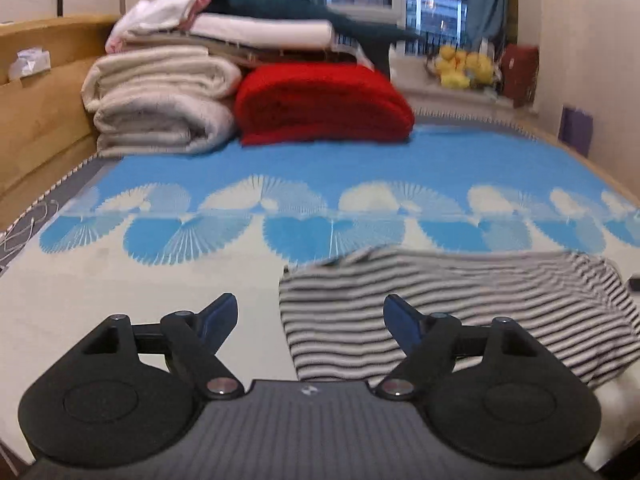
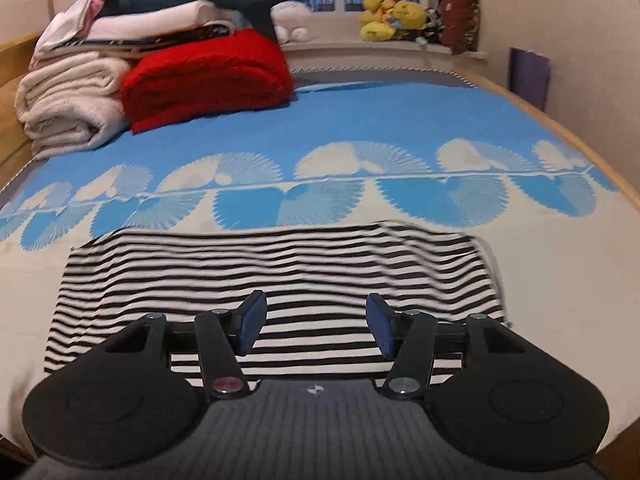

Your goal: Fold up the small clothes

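Note:
A black-and-white striped garment (image 2: pixel 280 272) lies folded flat on the cream part of the bedspread (image 2: pixel 360 120). My right gripper (image 2: pixel 316 320) hovers over its near half, jaws apart, with nothing between the blue pads (image 2: pixel 252 322). In the left wrist view the same striped garment (image 1: pixel 460 312) lies to the right. My left gripper (image 1: pixel 310 316) stands wide open over the garment's left edge, and its right finger (image 1: pixel 404 320) shows in front of the stripes without gripping them.
Folded white blankets (image 1: pixel 160 104), a red blanket (image 1: pixel 320 100) and stacked clothes (image 1: pixel 260 28) fill the bed's far left corner. A wooden headboard (image 1: pixel 36 100) runs along the left. Yellow plush toys (image 2: pixel 392 18) sit on the windowsill. A wall bounds the right side.

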Demonstrator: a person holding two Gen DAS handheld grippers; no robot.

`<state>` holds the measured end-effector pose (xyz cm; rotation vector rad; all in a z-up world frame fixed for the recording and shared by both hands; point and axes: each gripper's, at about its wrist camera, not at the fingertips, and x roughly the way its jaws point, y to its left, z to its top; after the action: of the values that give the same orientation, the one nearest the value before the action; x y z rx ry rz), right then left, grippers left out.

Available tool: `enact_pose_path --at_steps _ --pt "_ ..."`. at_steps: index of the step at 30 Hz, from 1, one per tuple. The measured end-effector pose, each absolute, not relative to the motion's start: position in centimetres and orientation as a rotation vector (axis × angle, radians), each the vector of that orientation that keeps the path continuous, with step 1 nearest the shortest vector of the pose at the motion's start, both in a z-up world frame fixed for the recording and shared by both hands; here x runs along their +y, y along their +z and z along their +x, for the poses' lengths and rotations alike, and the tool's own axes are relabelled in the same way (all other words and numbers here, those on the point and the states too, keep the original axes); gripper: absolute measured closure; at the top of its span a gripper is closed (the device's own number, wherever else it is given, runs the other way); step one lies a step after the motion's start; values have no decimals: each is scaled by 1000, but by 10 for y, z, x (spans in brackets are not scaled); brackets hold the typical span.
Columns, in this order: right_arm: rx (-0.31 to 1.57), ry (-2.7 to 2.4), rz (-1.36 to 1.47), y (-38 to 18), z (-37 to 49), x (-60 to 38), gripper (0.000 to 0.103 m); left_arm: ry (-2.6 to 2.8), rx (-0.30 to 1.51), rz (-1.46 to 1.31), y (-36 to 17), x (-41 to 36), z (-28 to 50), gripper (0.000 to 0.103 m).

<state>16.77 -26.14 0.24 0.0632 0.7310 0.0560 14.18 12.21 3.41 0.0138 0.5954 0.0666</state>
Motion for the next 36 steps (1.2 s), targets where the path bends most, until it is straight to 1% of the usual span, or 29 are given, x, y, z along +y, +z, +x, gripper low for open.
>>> enact_pose_path --at_steps 1,2,3,4,5,6,7,8,9,10,11,16,26,27,28,32,34,36 --pt "728 78 46 2 168 -252 46 72 594 16 34 125 141 19" --pt "721 102 20 1 168 -241 46 77 598 13 33 128 141 23" --pt "712 126 -9 0 167 -230 47 82 605 7 31 131 142 29" --pt "705 155 -37 -1 166 -219 48 84 616 -1 30 134 144 33" --pt "702 181 -56 -3 165 -209 49 88 629 -11 28 136 145 41" --pt "701 206 -67 -5 164 -201 52 89 640 -21 26 139 147 50" --pt "700 233 -80 -7 163 -192 61 90 653 -33 25 142 149 54" --pt "700 257 -93 -8 163 -184 67 92 662 -44 24 144 151 59" --pt "699 285 -108 -9 163 -176 79 97 669 -54 23 145 152 59" --pt "694 311 -128 -11 162 -168 85 105 677 -65 21 147 153 59" --pt "686 331 -151 -12 160 -160 86 114 686 -74 20 148 154 59" --pt "653 424 -275 -18 150 -124 86 156 729 -95 14 153 162 58" --pt "639 570 -421 -42 138 -74 84 203 819 -166 1 166 176 56" --pt "641 588 -437 -45 136 -68 83 210 828 -168 -1 165 177 56" --pt "644 603 -451 -49 135 -63 79 218 837 -170 -2 166 179 56" --pt "654 674 -531 -67 132 -41 69 232 861 -198 -6 171 184 51" --pt "652 706 -582 -77 129 -29 58 235 873 -216 -8 173 186 51" --pt "648 741 -623 -86 127 -20 54 236 890 -232 -11 175 188 51"
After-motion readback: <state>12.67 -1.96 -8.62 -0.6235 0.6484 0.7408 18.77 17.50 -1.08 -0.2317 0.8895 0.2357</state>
